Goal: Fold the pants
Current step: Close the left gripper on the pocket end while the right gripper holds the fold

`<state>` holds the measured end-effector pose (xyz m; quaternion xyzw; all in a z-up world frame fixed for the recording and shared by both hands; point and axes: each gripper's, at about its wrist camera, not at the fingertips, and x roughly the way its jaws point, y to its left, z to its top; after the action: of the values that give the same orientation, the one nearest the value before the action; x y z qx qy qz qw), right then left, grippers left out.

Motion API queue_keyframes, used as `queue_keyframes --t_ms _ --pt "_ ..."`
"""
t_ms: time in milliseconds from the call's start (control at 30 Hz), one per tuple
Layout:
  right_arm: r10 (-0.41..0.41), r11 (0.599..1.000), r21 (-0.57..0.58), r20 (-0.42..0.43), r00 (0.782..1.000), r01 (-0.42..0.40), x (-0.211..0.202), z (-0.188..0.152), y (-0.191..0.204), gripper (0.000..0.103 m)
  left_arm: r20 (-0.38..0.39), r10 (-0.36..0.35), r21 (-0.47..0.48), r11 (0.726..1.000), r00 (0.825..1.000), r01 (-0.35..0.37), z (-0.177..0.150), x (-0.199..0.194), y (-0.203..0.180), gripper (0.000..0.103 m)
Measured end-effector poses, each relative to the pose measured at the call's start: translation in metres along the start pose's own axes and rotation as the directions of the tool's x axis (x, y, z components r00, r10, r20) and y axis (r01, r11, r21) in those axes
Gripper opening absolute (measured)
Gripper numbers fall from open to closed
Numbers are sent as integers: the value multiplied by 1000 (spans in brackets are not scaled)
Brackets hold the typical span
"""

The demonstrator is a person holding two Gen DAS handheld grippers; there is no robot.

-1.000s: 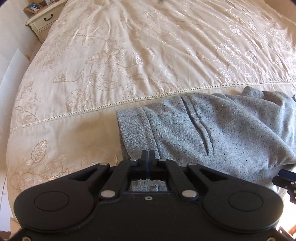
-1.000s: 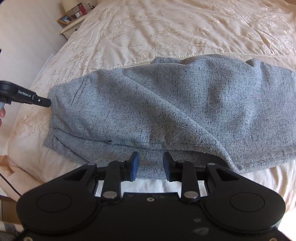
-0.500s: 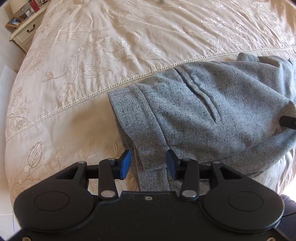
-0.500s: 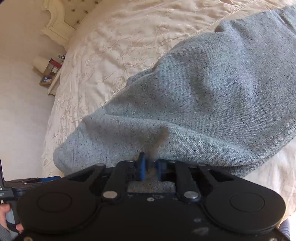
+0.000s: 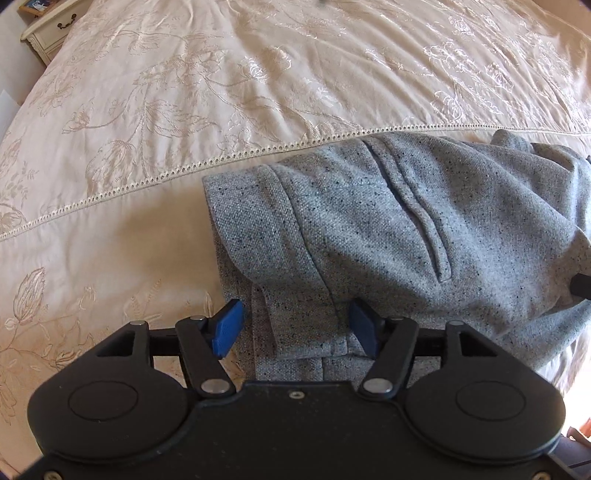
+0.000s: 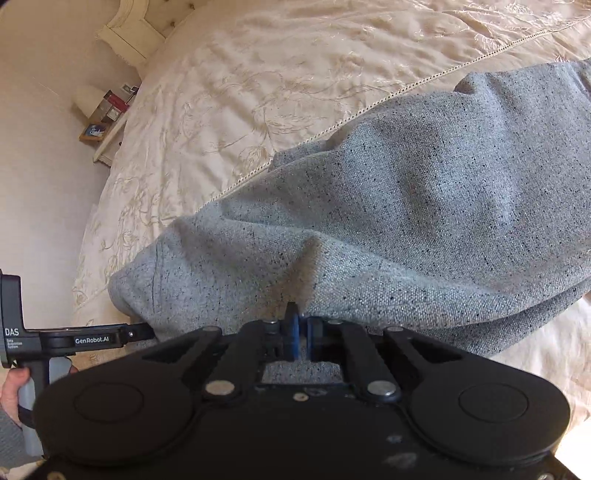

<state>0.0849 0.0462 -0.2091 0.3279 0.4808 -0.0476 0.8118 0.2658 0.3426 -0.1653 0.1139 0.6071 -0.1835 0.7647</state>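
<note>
Grey speckled pants [image 5: 388, 229] lie folded on the cream embroidered bedspread [image 5: 221, 92], waistband end toward me in the left wrist view. My left gripper [image 5: 295, 326] hangs over that waistband edge, its jaws opening, blue pads apart on either side of the cloth without pressing it. In the right wrist view the pants [image 6: 424, 206] spread across the bed, and my right gripper [image 6: 301, 332] is shut on a pinch of their near edge, which rises in a small ridge. The left gripper's body [image 6: 92, 338] shows at that view's left, held by a hand.
A cream nightstand [image 5: 48, 29] with small items stands at the far left of the bed. In the right wrist view the nightstand [image 6: 107, 122] sits beside the headboard [image 6: 129, 33]. The bedspread's lace seam [image 5: 184, 170] runs just behind the pants.
The left jaws, shut on the waistband a second ago, have let go and spread wide while the gripper sank. The right jaws, open before, have closed on the pants' edge and the gripper has rolled.
</note>
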Motion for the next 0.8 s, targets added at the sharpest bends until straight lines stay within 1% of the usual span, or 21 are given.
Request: queue_keyframes --t_ms 133,200,333,367,533,600,667,800 --pt "-5 1000 -14 -3 1000 5 -1 0 1 6 17 -62 -48 997 998 62 -15 -14 7 67" --pt "-9 1000 -20 -4 1000 9 1 1 3 6 13 -73 -63 995 997 74 -24 -17 10 69" --pt "-12 1000 -24 -8 1000 12 4 2 4 6 -48 -64 -77 995 997 60 -30 -4 7 70" --pt "-14 1000 -28 -9 1000 13 4 2 4 6 -49 -65 -86 994 997 60 -29 -3 6 70" --pt "-16 999 -47 -15 1000 15 4 3 5 7 7 -36 -112 993 999 36 -20 -5 2 70" --pt "-17 998 -54 -12 1000 16 3 3 7 7 39 -19 -88 996 999 22 -19 -9 -2 70" --pt "-18 998 -62 -10 1000 17 2 3 7 7 69 -2 -40 999 998 5 -21 -14 -8 70" --pt "-15 998 -58 -10 1000 14 1 3 6 7 129 -20 37 999 991 15 -23 -27 -15 70"
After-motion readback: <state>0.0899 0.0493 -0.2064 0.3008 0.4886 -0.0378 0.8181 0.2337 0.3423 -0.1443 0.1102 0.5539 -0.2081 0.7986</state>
